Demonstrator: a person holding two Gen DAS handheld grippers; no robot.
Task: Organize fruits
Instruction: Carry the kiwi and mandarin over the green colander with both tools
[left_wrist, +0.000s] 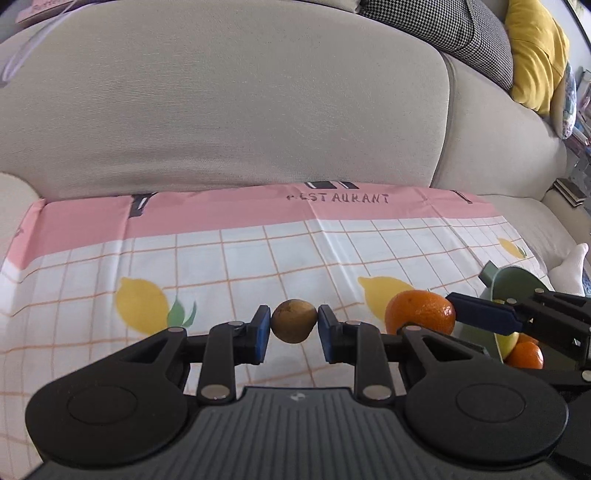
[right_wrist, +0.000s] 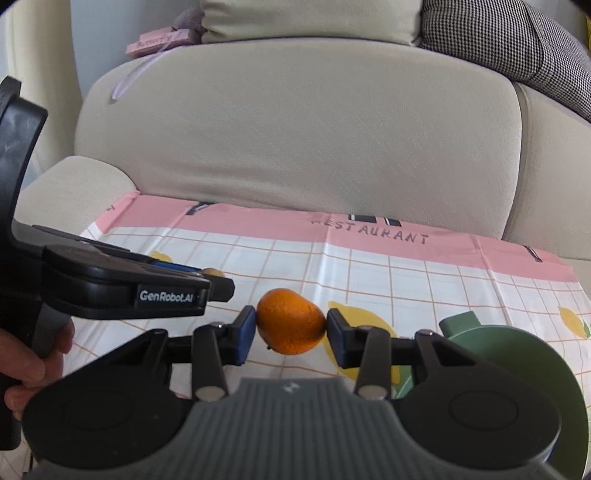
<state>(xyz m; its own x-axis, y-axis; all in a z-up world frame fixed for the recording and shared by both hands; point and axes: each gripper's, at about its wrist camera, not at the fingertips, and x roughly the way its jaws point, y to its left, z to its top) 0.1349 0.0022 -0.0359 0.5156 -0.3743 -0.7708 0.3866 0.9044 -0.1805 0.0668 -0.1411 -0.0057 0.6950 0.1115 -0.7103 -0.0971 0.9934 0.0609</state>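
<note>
My left gripper (left_wrist: 293, 322) is shut on a small brown round fruit (left_wrist: 294, 320) and holds it above the checked cloth (left_wrist: 221, 266). My right gripper (right_wrist: 291, 323) is shut on an orange (right_wrist: 290, 321), also above the cloth. The orange also shows in the left wrist view (left_wrist: 421, 311), just right of my left gripper. A green bowl (right_wrist: 517, 354) sits at the right; in the left wrist view its rim (left_wrist: 517, 280) shows, with another orange (left_wrist: 526, 355) and a yellow-green fruit (left_wrist: 508, 341) inside, partly hidden by the right gripper.
The cloth with lemon prints and a pink band lies on a beige sofa seat (left_wrist: 524, 210). The sofa back (left_wrist: 221, 103) rises behind it. Checked and yellow cushions (left_wrist: 535, 55) sit at the upper right. A hand (right_wrist: 33, 365) holds the left gripper's handle.
</note>
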